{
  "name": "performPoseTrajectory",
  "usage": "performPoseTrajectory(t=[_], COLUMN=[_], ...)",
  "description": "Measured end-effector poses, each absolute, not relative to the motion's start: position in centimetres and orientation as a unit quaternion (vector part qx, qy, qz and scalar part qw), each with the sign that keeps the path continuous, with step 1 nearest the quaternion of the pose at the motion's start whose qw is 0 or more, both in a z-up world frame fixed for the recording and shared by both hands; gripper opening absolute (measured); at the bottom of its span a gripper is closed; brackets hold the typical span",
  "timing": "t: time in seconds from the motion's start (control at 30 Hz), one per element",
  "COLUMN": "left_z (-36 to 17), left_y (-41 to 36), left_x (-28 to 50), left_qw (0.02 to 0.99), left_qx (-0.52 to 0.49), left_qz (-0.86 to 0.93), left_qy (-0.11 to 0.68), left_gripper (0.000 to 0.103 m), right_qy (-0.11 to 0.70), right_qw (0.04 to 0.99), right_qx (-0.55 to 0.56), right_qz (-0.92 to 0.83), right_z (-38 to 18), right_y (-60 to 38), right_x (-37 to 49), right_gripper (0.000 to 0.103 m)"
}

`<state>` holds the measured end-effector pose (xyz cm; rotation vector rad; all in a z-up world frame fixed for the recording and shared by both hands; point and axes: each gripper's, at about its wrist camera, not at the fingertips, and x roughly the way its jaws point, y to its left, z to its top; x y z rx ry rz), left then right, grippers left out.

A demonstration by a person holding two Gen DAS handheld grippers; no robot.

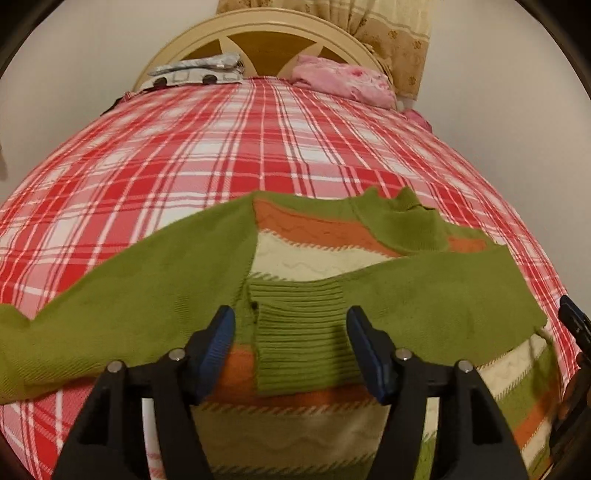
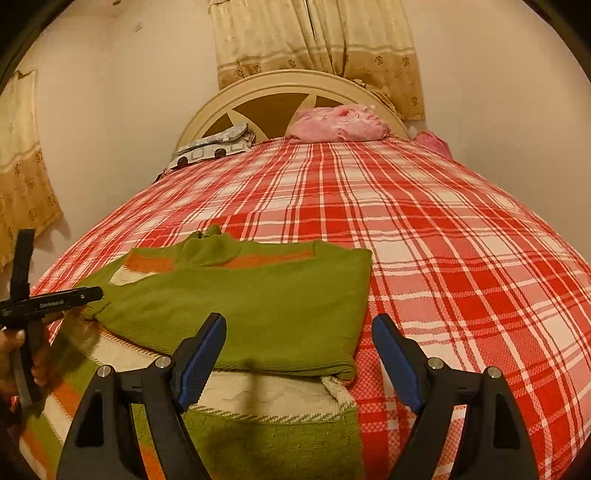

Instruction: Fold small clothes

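Observation:
A small knit sweater [image 1: 314, 258], green with orange and cream stripes, lies on the red plaid bedspread [image 1: 221, 147]. Its right sleeve [image 1: 443, 291] is folded across the body; the ribbed cuff [image 1: 303, 339] lies between the fingers of my left gripper [image 1: 291, 332], which is open and just above it. The left sleeve [image 1: 110, 314] stretches out to the left. In the right wrist view the folded sleeve [image 2: 258, 306] covers the sweater body [image 2: 266, 402]. My right gripper [image 2: 299, 339] is open and empty over the sweater's right edge. The left gripper tool [image 2: 40, 302] shows at far left.
A pink bundle [image 1: 343, 81] and a grey patterned pillow [image 1: 195, 74] lie by the cream headboard [image 1: 266, 33]. A beige curtain [image 2: 317, 48] hangs behind. Plaid bedspread [image 2: 461, 240] extends to the right of the sweater.

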<state>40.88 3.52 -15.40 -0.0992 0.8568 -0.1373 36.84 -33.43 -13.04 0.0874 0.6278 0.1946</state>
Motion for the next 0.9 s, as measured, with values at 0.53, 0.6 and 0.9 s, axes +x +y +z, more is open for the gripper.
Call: performPoseTrajectory(t=[0.53,0.6,0.9], left_z=[-13.4,-14.0,-15.0], left_y=[5.4,5.7,5.3], left_x=[39.5,39.5,40.2], left_qw=[0.919,0.916,0.907], left_qx=[-0.046,-0.045,-0.090], left_qz=[-0.052,-0.050,-0.059], left_qy=[0.389,0.396,0.407], left_gripper=[0.002,0.001,0.068], right_qy=[0.312,0.318,0.326], right_qw=[0.943,0.940,0.938], right_qx=[0.070,0.066,0.032], right_qz=[0.096,0.098,0.111], right_z=[-13.2,-13.1,-13.4], right_y=[-34.3,-34.1,-32.1], right_x=[36.7,37.0,37.3], right_gripper=[0.082,0.082,0.082])
